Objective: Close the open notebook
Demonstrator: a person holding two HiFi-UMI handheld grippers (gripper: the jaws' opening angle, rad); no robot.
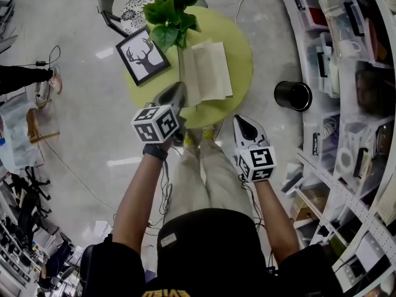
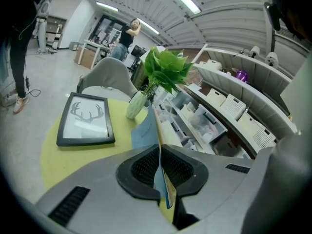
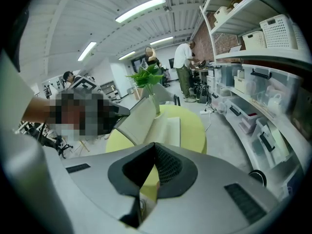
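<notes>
The notebook [image 1: 210, 73] lies open mid-table, its blue left cover [image 2: 145, 130] standing on edge, pinched in my left gripper [image 1: 178, 90]. My right gripper [image 1: 245, 124], jaws closed on nothing, hangs off the green table [image 1: 241, 36] at five o'clock. The deer picture [image 1: 142, 55] sits at nine, the plant [image 1: 172, 14] at eleven.

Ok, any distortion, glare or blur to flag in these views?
Head view: fisheye curves the shelves; bright glare patches on the floor. Left gripper view: dark vignetted corners, and the notebook cover blurs close to the lens. Right gripper view: strip light blown out, edges vignetted too.
</notes>
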